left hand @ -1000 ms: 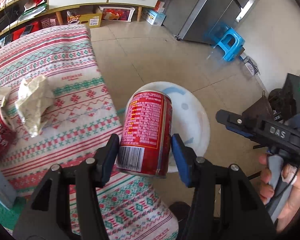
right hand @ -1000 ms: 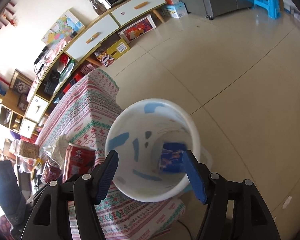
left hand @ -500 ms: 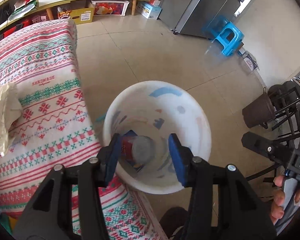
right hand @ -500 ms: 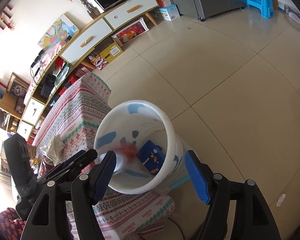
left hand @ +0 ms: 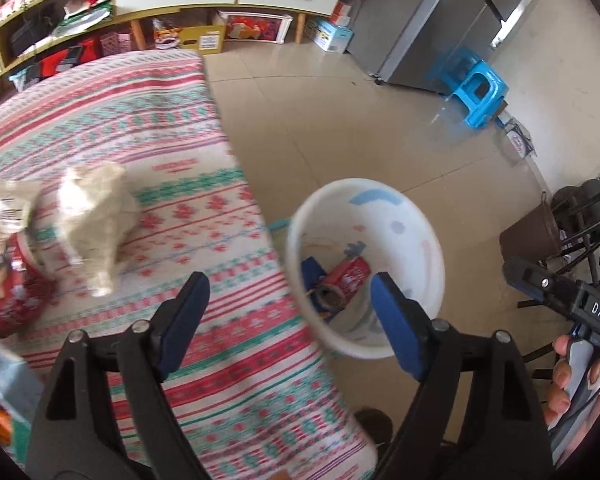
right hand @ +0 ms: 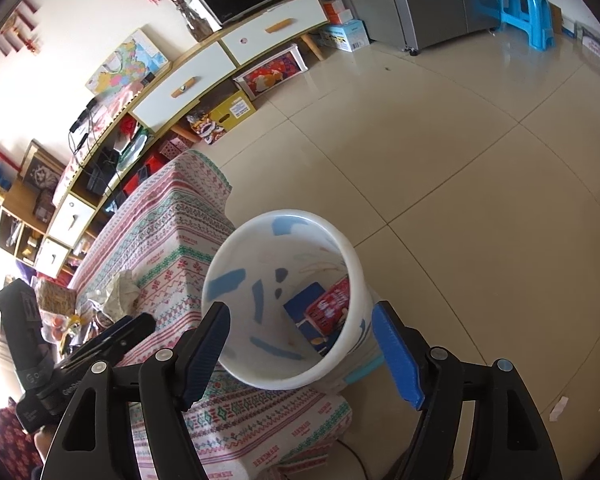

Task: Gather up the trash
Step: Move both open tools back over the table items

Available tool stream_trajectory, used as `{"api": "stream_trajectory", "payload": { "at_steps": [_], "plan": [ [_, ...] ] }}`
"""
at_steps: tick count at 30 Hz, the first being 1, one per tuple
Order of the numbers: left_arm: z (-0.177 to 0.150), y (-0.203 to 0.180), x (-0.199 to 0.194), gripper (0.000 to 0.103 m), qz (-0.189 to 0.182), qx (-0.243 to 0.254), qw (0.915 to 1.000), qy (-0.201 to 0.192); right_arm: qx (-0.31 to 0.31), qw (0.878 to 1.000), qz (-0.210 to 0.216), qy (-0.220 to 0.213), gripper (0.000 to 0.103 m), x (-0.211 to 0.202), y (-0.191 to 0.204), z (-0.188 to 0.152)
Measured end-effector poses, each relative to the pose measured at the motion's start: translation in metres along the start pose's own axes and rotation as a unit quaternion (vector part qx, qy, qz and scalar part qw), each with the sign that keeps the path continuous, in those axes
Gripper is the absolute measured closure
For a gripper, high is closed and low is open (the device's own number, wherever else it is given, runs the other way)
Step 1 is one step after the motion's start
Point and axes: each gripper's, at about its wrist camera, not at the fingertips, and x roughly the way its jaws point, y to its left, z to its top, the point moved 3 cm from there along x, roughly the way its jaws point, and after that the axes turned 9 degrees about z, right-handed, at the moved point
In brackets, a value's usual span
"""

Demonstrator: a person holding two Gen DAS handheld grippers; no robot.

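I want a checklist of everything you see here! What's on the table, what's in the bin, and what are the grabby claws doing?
Surface: patterned tablecloth covers the table.
Job's things: white bin on the floor beside the table holds a red can lying on its side and a blue packet.
Clutter: crumpled paper, another red can and a wrapper still on the table.
Grippers: left gripper open, empty; right gripper open, empty, above the bin.
Cables: thin dark cord on the floor below the tablecloth.
Surroundings: TV cabinet, fridge, blue stool, tiled floor.
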Motion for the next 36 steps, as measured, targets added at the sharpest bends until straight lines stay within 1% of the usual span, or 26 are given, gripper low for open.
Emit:
{"api": "stream_trajectory", "payload": {
  "at_steps": [5, 7, 8, 9, 10, 15, 20, 25, 29, 32, 36],
  "plan": [
    [-0.001, 0.026, -0.021, 0.016, 0.033, 0.0, 0.9994, -0.011, -0.022, 1.0, -0.002, -0.001, 0.023, -0.002, 0.017, -0.003],
    [0.0, 0.036, -0.028, 0.015, 0.04, -0.004, 0.9991, -0.015, -0.031, 1.0, -0.001, -0.001, 0.021, -0.003, 0.025, -0.005],
    [0.0, 0.042, -0.033, 0.012, 0.045, -0.006, 0.9988, -0.017, -0.035, 0.999, 0.0, -0.001, 0.02, -0.003, 0.029, -0.006],
    [-0.001, 0.047, -0.036, 0.006, 0.052, -0.008, 0.9985, -0.016, -0.04, 0.999, 0.002, 0.0, 0.019, -0.004, 0.035, -0.008],
    [-0.004, 0.053, -0.039, 0.004, 0.06, -0.011, 0.998, -0.015, -0.043, 0.999, 0.003, 0.0, 0.019, -0.003, 0.04, -0.009],
    [-0.01, 0.082, -0.053, 0.004, 0.084, -0.012, 0.9962, -0.019, -0.065, 0.998, 0.01, 0.005, 0.017, 0.001, 0.066, -0.017],
    [-0.021, 0.123, -0.065, 0.004, 0.106, -0.037, 0.9936, -0.016, -0.088, 0.996, 0.012, 0.014, 0.016, 0.01, 0.09, -0.025],
    [-0.036, 0.165, -0.075, 0.004, 0.117, -0.069, 0.9908, -0.001, -0.107, 0.994, 0.005, 0.026, 0.016, 0.026, 0.111, -0.033],
    [-0.047, 0.19, -0.087, 0.004, 0.12, -0.083, 0.9894, 0.001, -0.131, 0.991, 0.003, 0.039, 0.016, 0.038, 0.13, -0.043],
    [-0.057, 0.206, -0.093, 0.004, 0.121, -0.088, 0.9888, 0.007, -0.151, 0.987, 0.008, 0.054, 0.016, 0.048, 0.147, -0.054],
    [-0.071, 0.226, -0.096, 0.004, 0.116, -0.096, 0.9883, 0.023, -0.189, 0.979, 0.012, 0.074, 0.016, 0.06, 0.172, -0.073]
  ]
}}
